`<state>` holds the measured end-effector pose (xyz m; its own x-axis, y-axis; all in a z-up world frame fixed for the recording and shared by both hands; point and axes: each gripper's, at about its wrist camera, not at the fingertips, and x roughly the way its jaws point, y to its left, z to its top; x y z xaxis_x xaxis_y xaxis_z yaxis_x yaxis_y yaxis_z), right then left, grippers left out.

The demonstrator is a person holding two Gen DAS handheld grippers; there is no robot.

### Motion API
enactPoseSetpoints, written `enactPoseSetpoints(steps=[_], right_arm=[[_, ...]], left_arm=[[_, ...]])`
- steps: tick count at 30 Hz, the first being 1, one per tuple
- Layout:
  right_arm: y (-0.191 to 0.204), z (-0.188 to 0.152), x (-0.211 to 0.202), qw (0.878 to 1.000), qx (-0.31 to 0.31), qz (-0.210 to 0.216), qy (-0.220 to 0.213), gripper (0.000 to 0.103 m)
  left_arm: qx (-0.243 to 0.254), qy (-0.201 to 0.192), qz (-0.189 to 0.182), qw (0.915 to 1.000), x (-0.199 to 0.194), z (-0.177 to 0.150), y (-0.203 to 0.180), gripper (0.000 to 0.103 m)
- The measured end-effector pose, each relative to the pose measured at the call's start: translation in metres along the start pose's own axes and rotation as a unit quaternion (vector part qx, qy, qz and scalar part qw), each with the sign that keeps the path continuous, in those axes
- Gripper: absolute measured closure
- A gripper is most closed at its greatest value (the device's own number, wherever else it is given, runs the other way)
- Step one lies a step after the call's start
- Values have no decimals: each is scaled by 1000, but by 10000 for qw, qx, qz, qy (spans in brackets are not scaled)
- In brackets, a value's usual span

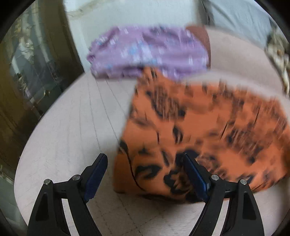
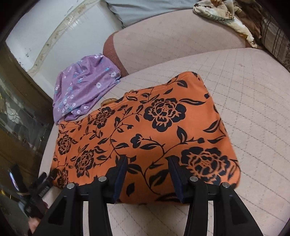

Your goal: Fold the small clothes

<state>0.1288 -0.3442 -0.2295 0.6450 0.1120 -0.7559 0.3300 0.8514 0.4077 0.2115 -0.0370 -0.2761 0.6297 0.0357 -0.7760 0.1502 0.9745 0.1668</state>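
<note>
An orange garment with a black flower print (image 2: 145,130) lies folded into a rough rectangle on the quilted pink cushion (image 2: 253,109). It also shows, blurred, in the left wrist view (image 1: 199,130). A purple flowered garment (image 2: 85,85) lies bunched behind it at the cushion's far left edge, also in the left wrist view (image 1: 148,50). My right gripper (image 2: 147,159) is open and empty, over the orange garment's near edge. My left gripper (image 1: 145,158) is open and empty, at the orange garment's near left corner. It also shows at the lower left of the right wrist view (image 2: 39,187).
A pink backrest cushion (image 2: 172,45) rises behind the seat. A crumpled patterned cloth (image 2: 226,16) lies at the far right. A dark glass-fronted cabinet (image 1: 27,72) stands left of the seat. A pale wall (image 2: 54,36) is behind.
</note>
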Motion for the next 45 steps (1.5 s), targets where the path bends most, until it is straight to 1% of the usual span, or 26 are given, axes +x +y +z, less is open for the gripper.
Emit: enactPoseSetpoints(steps=[1, 3, 5, 7, 9, 11, 13, 16, 18, 19, 20, 21, 22, 23, 25, 27, 29, 32, 34, 36, 38, 40, 42, 45], right_arm=[[0, 1, 5, 10000, 25, 9, 32, 53], [0, 1, 15, 9999, 94, 19, 98, 53], [-3, 0, 23, 9994, 238, 55, 229, 53], [-5, 1, 26, 9988, 341, 201, 285, 53], [-7, 3, 23, 9985, 402, 285, 238, 53], [-12, 6, 19, 9982, 474, 343, 134, 53], [-20, 9, 15, 9969, 649, 454, 22, 53], [-32, 12, 15, 9933, 956, 643, -54, 53], [-32, 11, 21, 9932, 980, 622, 40, 53], [-31, 10, 25, 9939, 944, 560, 108, 53], [-30, 8, 30, 9952, 866, 408, 212, 56], [-28, 5, 41, 9965, 716, 137, 403, 59], [-27, 4, 45, 9970, 615, -4, 466, 67], [-23, 4, 46, 9978, 476, -105, 459, 67], [-16, 4, 42, 9986, 235, -207, 436, 67], [-13, 3, 38, 9990, 177, -176, 372, 67], [-9, 1, 32, 9994, 121, -32, 310, 66], [5, -4, 23, 9996, -202, 120, 144, 66], [18, -10, 24, 9988, -438, 175, 142, 65], [24, -16, 33, 9975, -610, 110, 334, 65], [29, -23, 49, 9947, -811, -195, 597, 64], [33, -25, 50, 9936, -951, -304, 533, 65], [34, -24, 51, 9933, -969, -280, 561, 64], [30, -22, 52, 9946, -841, -171, 591, 64]], left_arm=[[-9, 92, 8, 10000, 6, -2, -1, 16], [-282, 7, -43, 9996, 2, 3, 5, 12], [-309, 3, -87, 9995, 1, 5, 6, 12], [-394, -16, -90, 9992, -1, 6, 8, 12], [-471, -143, -105, 9987, -6, 8, 11, 12], [-529, -367, 23, 9979, -16, 11, 16, 12], [-620, -484, 47, 9969, -20, 14, 23, 12], [-849, -468, -36, 9953, -19, 14, 34, 12], [-841, -382, -14, 9957, -13, 13, 36, 12], [-776, -299, 79, 9965, -8, 13, 34, 12], [-625, -89, 263, 9977, 2, 12, 31, 12], [-520, 126, 268, 9982, 13, 11, 29, 11], [-561, 144, 206, 9981, 15, 11, 30, 11], [-714, 94, 148, 9973, 12, 11, 33, 11], [-716, 2, 132, 9973, 7, 12, 35, 11], [-576, -145, 191, 9980, 0, 11, 30, 11], [-527, -305, 96, 9981, -9, 11, 25, 11], [-359, -603, 32, 9975, -22, 10, 13, 11], [-206, -670, -5, 9975, -25, 9, 4, 11], [-48, -615, -28, 9981, -22, 8, -4, 11], [96, -533, -42, 9985, -18, 6, -13, 11], [213, -503, 6, 9985, -13, 5, -18, 11], [289, -505, 14, 9983, -13, 5, -22, 11], [294, -494, -21, 9983, -13, 3, -22, 11]])
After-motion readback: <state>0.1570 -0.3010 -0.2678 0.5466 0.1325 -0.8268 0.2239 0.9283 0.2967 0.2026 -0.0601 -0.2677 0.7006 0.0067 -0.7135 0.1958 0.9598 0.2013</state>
